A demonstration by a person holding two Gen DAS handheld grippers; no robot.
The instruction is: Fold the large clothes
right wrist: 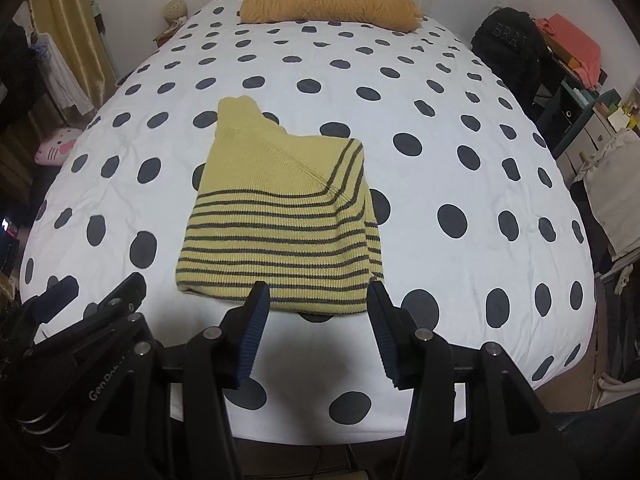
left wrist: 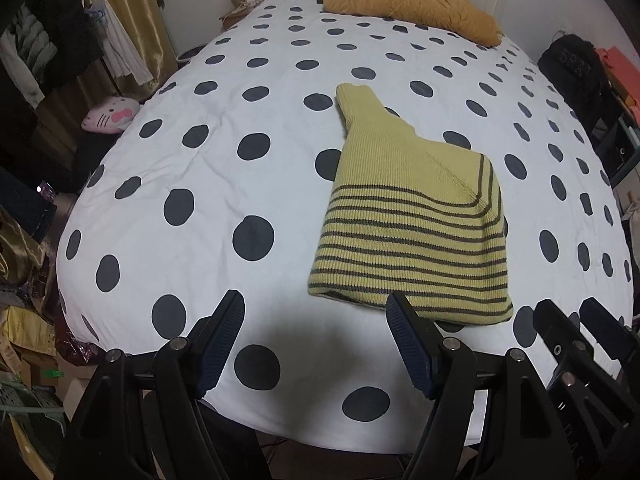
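A yellow knit sweater with dark stripes [left wrist: 408, 224] lies folded on the white bed cover with dark dots [left wrist: 224, 168]; it also shows in the right wrist view [right wrist: 280, 224]. A sleeve or collar end sticks out toward the headboard. My left gripper [left wrist: 314, 308] is open and empty, hovering over the bed's near edge, left of the sweater's hem. My right gripper [right wrist: 316, 294] is open and empty, its jaws just before the sweater's near hem. Each gripper shows at the edge of the other's view.
A mustard pillow or blanket [left wrist: 412, 8] lies at the head of the bed [right wrist: 460, 184]. A pink cat plush [left wrist: 110, 114] and hanging clothes [left wrist: 52, 52] are to the left. A black bag [right wrist: 508, 48], shelves and boxes stand to the right.
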